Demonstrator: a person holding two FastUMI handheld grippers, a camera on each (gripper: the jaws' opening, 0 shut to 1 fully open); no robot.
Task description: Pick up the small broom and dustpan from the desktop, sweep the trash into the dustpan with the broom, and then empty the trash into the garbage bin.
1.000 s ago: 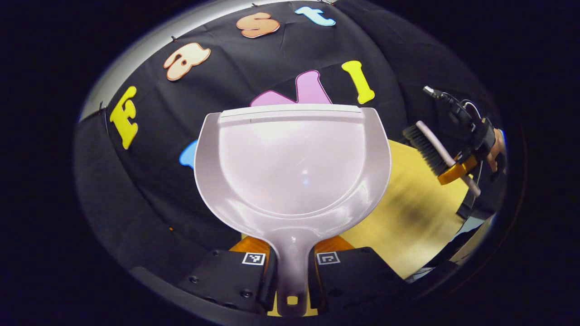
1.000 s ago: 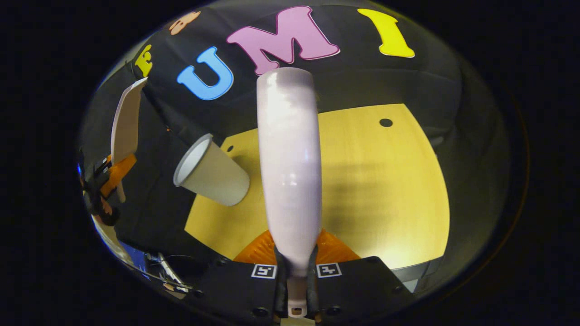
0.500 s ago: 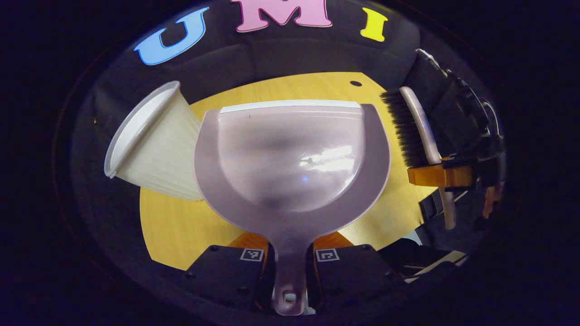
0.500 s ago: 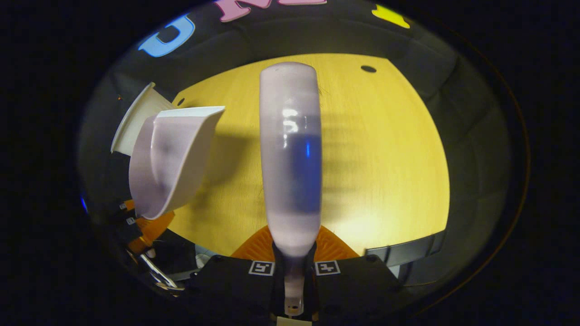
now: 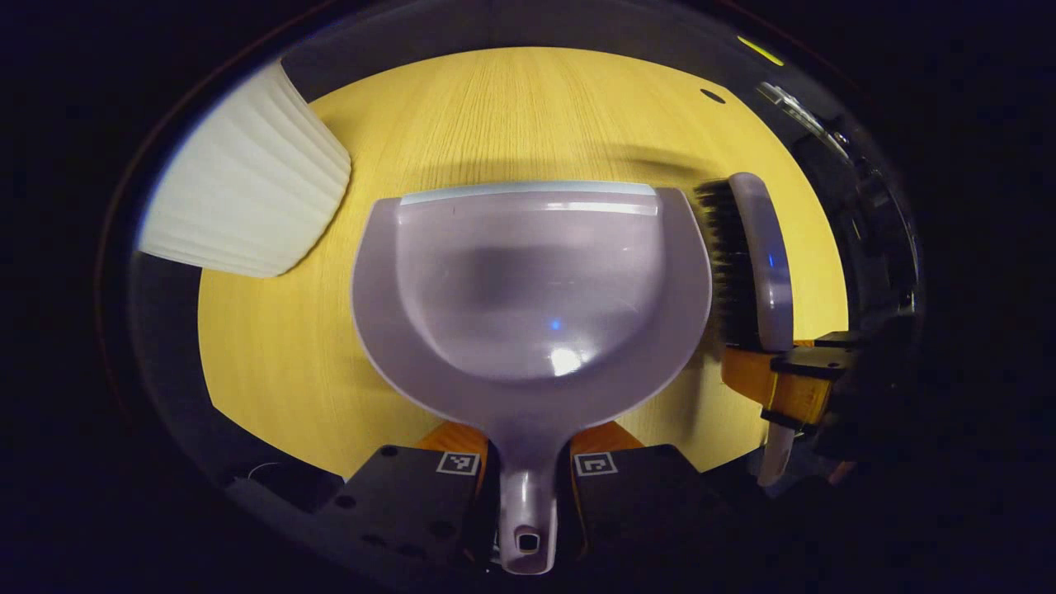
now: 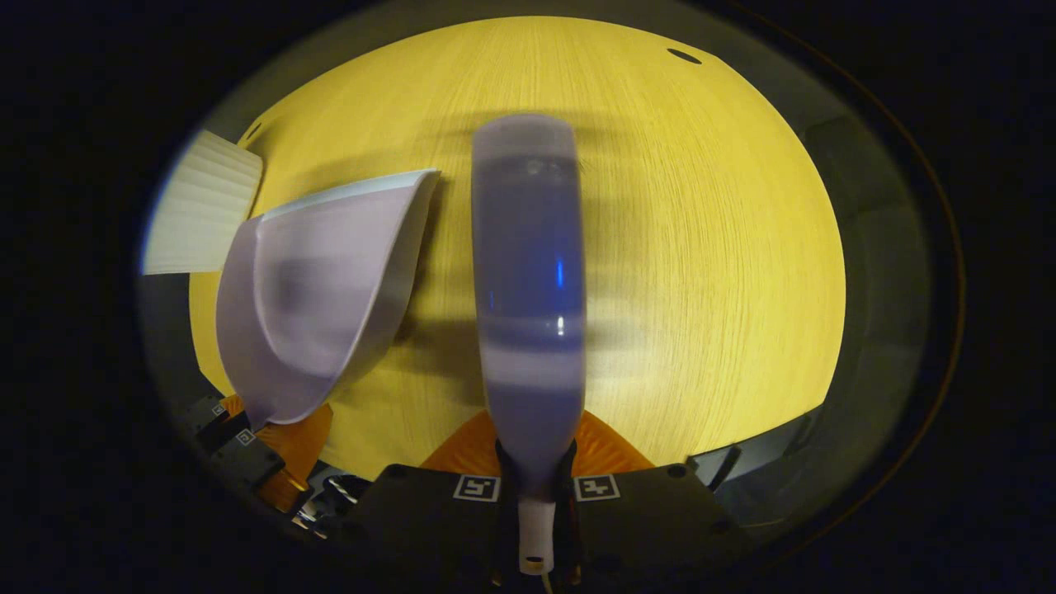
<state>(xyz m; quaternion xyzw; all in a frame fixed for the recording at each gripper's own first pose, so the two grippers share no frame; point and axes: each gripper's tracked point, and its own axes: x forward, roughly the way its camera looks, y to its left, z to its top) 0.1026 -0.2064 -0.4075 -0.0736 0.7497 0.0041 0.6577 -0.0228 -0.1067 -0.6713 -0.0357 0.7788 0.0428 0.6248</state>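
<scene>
Both views look steeply down, close over the wooden surface (image 5: 511,115); they share it, the dustpan (image 5: 532,289) and ribbed white bin (image 6: 202,214).

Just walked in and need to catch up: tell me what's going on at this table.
A person is working with a tool in each hand over a yellow wooden table. The left tool is shut on the handle of a dustpan, whose pan looks empty. The right tool is shut on a small broom, held just beside the dustpan. A white ribbed bin stands to the dustpan's left.
</scene>
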